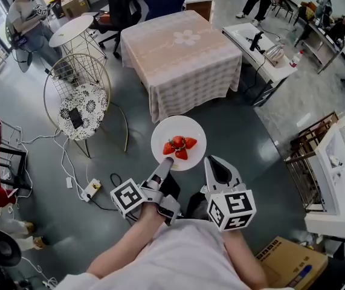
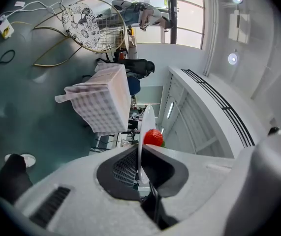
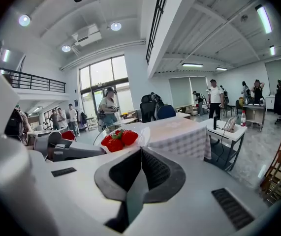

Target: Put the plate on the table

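A white plate (image 1: pixel 187 128) carrying strawberries (image 1: pixel 179 145) hangs above the grey floor, short of the cloth-covered table (image 1: pixel 178 47). My left gripper (image 1: pixel 167 162) is shut on the plate's near-left rim. In the left gripper view the plate (image 2: pixel 147 119) stands edge-on between the pads, with a strawberry (image 2: pixel 153 137) beside it. My right gripper (image 1: pixel 211 160) is shut with nothing in it, its tips close by the plate's near-right rim. From the right gripper (image 3: pixel 141 151) the plate (image 3: pixel 136 130) and strawberries (image 3: pixel 122 139) lie just ahead, the table (image 3: pixel 179 132) beyond.
A wire chair with a patterned cushion (image 1: pixel 78 101) stands left of the table, a round white side table (image 1: pixel 70 30) behind it. A white desk (image 1: pixel 260 47) is at the right. A power strip (image 1: pixel 90 189) and cables lie on the floor. People stand further back.
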The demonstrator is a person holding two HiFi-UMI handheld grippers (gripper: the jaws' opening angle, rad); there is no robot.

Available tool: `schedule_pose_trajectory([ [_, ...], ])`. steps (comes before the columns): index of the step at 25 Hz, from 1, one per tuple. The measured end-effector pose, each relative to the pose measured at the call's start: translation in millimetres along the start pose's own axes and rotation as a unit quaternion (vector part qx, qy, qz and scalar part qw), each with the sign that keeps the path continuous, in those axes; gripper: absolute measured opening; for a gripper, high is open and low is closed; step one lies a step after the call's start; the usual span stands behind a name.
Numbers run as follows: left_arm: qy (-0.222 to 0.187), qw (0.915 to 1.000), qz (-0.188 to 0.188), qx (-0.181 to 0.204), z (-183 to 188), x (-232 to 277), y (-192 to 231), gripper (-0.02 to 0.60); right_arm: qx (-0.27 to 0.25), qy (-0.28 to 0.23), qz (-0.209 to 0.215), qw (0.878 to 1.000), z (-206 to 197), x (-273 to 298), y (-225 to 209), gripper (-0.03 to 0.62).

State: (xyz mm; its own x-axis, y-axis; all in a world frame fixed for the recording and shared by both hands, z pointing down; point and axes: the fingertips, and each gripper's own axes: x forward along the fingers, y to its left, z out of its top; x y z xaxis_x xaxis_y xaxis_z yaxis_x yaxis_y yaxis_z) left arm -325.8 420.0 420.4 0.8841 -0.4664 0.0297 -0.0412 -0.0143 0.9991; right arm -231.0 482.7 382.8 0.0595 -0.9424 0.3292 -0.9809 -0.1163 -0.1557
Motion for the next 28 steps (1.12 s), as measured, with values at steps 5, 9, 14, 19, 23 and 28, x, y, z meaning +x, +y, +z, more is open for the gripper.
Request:
schedule_pose_trajectory([
  [5, -0.007, 0.9999, 0.013, 0.004, 6.2, 21.7, 3.3, 0.014, 0.009, 0.002, 0.01, 1.0, 6.5, 21.3, -17.9, 0.005],
  [9, -0.017, 0.9996, 0.02, 0.006, 14.9, 50.0, 2.3, 0.014, 0.014, 0.002, 0.021, 1.0, 17.8, 45.3, -38.8, 0.005],
  [14, -0.026, 0.9993, 0.025, 0.013, 16.9, 95.2, -2.1, 0.014, 0.018, 0.004, 0.034, 0.999, 35.0, 72.1, -73.9, 0.005],
  [19, -0.038, 0.9984, 0.038, 0.018, 14.1, 133.7, -2.8, 0.014, 0.02, 0.005, 0.055, 0.998, 49.6, 95.6, -107.3, 0.005],
  [23, -0.058, 0.9972, 0.042, 0.021, 12.7, 161.3, -5.6, 0.014, 0.017, 0.003, 0.075, 0.997, 59.5, 108.7, -132.7, 0.005],
  [28, -0.082, 0.9954, 0.046, 0.02, 9.8, 182.1, -8.2, 0.014, 0.015, -0.003, 0.099, 0.995, 69.8, 121.3, -154.0, 0.005],
])
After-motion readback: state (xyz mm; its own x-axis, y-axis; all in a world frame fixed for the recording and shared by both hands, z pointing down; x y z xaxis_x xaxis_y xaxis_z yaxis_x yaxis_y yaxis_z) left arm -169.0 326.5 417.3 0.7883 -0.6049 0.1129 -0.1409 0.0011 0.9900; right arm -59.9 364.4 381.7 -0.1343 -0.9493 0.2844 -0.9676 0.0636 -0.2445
